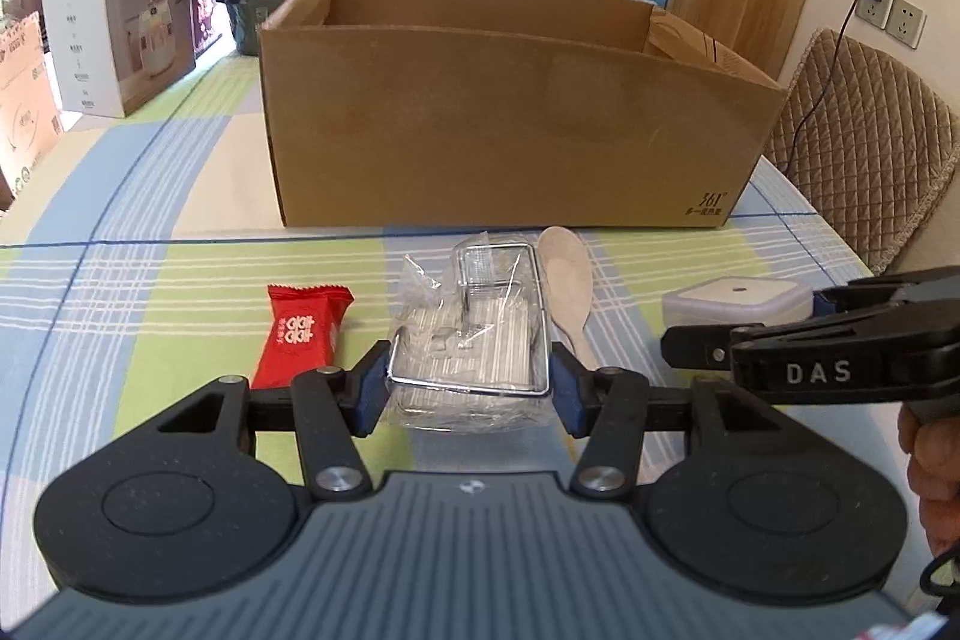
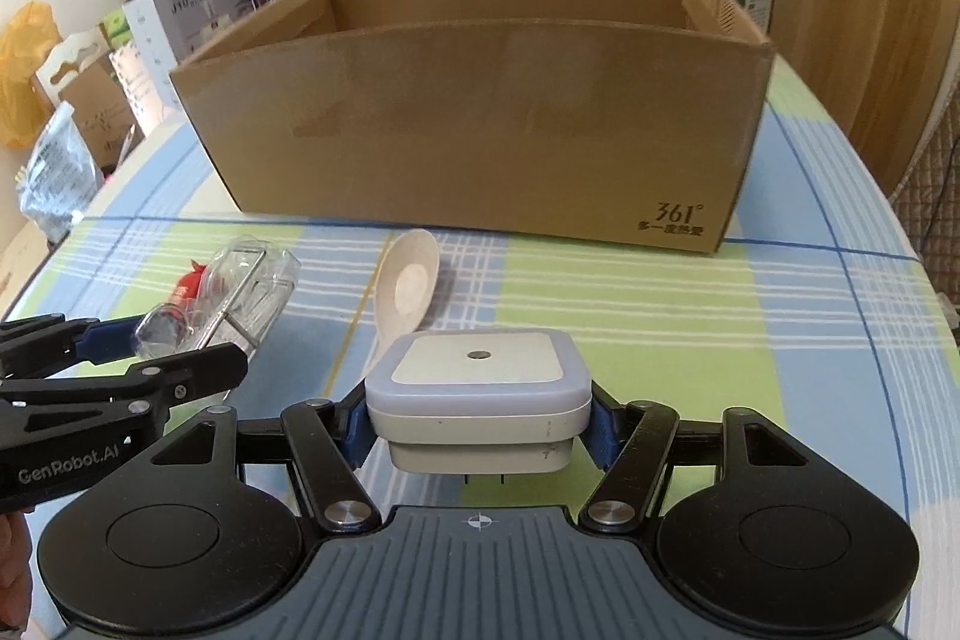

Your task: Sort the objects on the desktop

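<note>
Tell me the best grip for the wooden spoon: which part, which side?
Take the wooden spoon by its narrow handle, from the near side: the handle points toward the tongs and the bowl toward the cardboard box. The wire rack pack crowds its left.

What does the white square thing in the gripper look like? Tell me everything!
The white square night light is a flat, smooth plastic block with rounded corners, a pale lilac rim and a small dark dot in the middle of its top. Metal plug prongs poke out underneath. The right gripper clamps its two sides with blue pads, holding it level, top up.
</note>
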Demonstrator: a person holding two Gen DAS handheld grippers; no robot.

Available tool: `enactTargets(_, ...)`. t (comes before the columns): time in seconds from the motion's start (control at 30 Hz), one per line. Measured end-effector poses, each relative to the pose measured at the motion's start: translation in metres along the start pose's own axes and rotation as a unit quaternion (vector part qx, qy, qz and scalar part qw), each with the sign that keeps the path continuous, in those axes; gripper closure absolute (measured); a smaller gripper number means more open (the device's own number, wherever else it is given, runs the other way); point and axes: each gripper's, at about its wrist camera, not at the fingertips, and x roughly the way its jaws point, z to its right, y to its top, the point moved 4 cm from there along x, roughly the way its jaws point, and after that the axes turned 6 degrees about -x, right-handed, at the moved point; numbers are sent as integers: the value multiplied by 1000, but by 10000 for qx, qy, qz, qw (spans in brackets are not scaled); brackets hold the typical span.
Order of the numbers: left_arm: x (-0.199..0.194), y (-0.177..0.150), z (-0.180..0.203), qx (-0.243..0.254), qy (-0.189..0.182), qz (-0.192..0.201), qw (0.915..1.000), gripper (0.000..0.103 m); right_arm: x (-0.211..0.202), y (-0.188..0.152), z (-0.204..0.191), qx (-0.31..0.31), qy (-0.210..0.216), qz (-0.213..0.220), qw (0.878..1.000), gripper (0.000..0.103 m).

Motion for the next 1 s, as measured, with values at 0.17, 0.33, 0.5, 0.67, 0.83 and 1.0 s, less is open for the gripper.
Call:
enactTargets(0.17, -15, -5, 0, -130, 59, -31, 9999, 54, -19, -6, -1, 247, 55, 142, 9996, 41)
enactTargets(0.33, -30, -13, 2, -166, 133, -105, 9997, 54, -37, -9, -5, 411, 163, 349, 9984, 41)
enactTargets(0.5, -51, -14, 9, -121, 185, -40, 9997, 54, -48, -14, -15, 444, 71, 261, 9986, 41)
enactTargets(0.67, -69, -15, 14, -169, 212, -13, 9996, 54, -62, -19, -23, 395, 46, 205, 9990, 41)
enactTargets(0.83, -84, -21, 16, -182, 342, -14, 9992, 54, -77, -22, -27, 376, -83, 163, 9991, 41)
enactTargets(1.0, -95, -27, 17, -179, 424, -74, 9989, 54, -90, -27, -28, 399, -116, 170, 9990, 41)
